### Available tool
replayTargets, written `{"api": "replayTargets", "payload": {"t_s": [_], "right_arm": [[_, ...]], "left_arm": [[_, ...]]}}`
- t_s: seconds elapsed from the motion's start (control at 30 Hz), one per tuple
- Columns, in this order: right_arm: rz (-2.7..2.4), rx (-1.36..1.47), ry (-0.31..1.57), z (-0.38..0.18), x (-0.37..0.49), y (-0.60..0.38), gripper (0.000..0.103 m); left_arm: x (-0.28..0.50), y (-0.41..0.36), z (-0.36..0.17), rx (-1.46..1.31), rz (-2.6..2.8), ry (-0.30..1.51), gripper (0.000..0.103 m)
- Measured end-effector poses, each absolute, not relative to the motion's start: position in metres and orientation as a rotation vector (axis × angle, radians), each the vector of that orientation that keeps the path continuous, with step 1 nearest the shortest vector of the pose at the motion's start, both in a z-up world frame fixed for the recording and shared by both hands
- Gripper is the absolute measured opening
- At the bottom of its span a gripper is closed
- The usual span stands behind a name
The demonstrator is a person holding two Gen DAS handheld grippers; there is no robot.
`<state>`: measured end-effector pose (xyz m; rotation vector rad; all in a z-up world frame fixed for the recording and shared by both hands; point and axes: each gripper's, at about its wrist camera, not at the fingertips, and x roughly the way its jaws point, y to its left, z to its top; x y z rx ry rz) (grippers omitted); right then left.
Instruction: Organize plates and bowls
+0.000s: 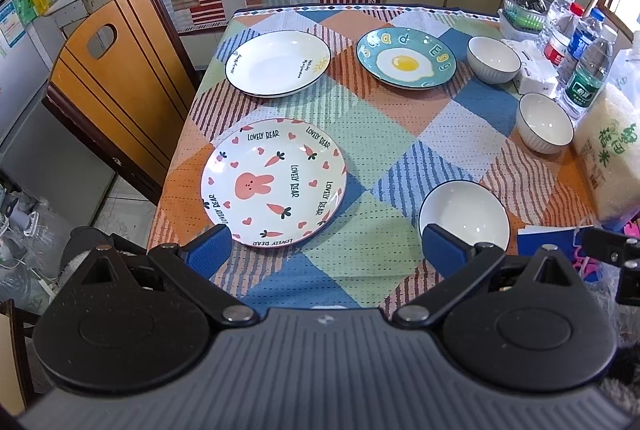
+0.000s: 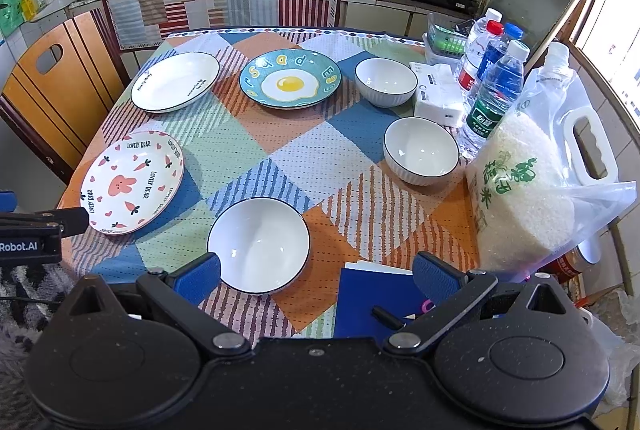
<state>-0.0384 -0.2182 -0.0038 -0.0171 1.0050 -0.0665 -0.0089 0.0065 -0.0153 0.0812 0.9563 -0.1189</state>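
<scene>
The left gripper (image 1: 326,250) has its blue fingers (image 1: 208,248) spread wide with nothing between them, hanging over the near edge of the table's patchwork cloth (image 1: 360,158); the right gripper (image 2: 316,274) is likewise wide apart and empty, its left pad (image 2: 198,278) overlapping the rim of the nearest white bowl (image 2: 259,244) in the picture, though contact cannot be judged. Taking that nearest bowl as the landmark: it sits upright, mouth up, and being round it has no long axis. Left of it lies the rabbit plate (image 1: 274,182), flat and face up, its "LOVELY BEAR" lettering running in several directions around the rim. Beyond that plate, at the far left, lies the plain white plate (image 1: 278,64), and right of it the teal fried-egg plate (image 1: 406,58), both flat. Two more white ribbed bowls (image 2: 421,150) (image 2: 386,81) stand upright beyond the nearest bowl to its right, all pieces apart from one another. Right of the bowls stand water bottles (image 2: 494,94) and a bag of rice (image 2: 520,190), whose printing is partly cut off. A blue notebook (image 2: 376,300) just right of the nearest bowl is half hidden behind the right gripper's body.
</scene>
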Motion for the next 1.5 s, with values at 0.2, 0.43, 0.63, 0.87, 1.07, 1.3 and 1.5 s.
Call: {"api": "replayTargets", "payload": {"t_s": [0.2, 0.43, 0.63, 0.87, 1.07, 1.3, 1.5], "right_arm": [[-0.068, -0.013, 1.006, -0.007, -0.038, -0.218, 0.103], [-0.089, -0.027, 0.995, -0.007, -0.039, -0.219, 0.103], [-0.087, -0.029, 0.971, -0.004, -0.041, -0.219, 0.103], [-0.096, -0.042, 0.961, -0.004, -0.043, -0.22, 0.103], [-0.095, -0.047, 0.96, -0.006, -0.042, -0.222, 0.103], [-0.075, -0.056, 0.926, -0.001, -0.034, -0.22, 0.103], [0.065, -0.046, 0.765, 0.011, -0.018, -0.215, 0.103]], "left_arm": [[-0.011, 0.006, -0.013, 0.079, -0.123, 0.932, 0.103], [-0.019, 0.007, -0.005, 0.111, -0.1, 0.851, 0.103], [-0.021, 0.009, 0.0, 0.103, -0.1, 0.842, 0.103], [-0.022, 0.009, -0.003, 0.099, -0.093, 0.845, 0.103], [-0.021, 0.013, -0.004, 0.079, -0.095, 0.851, 0.103], [-0.008, 0.027, 0.001, 0.064, -0.095, 0.846, 0.103], [0.02, 0.052, 0.006, 0.011, -0.118, 0.839, 0.102]]}}
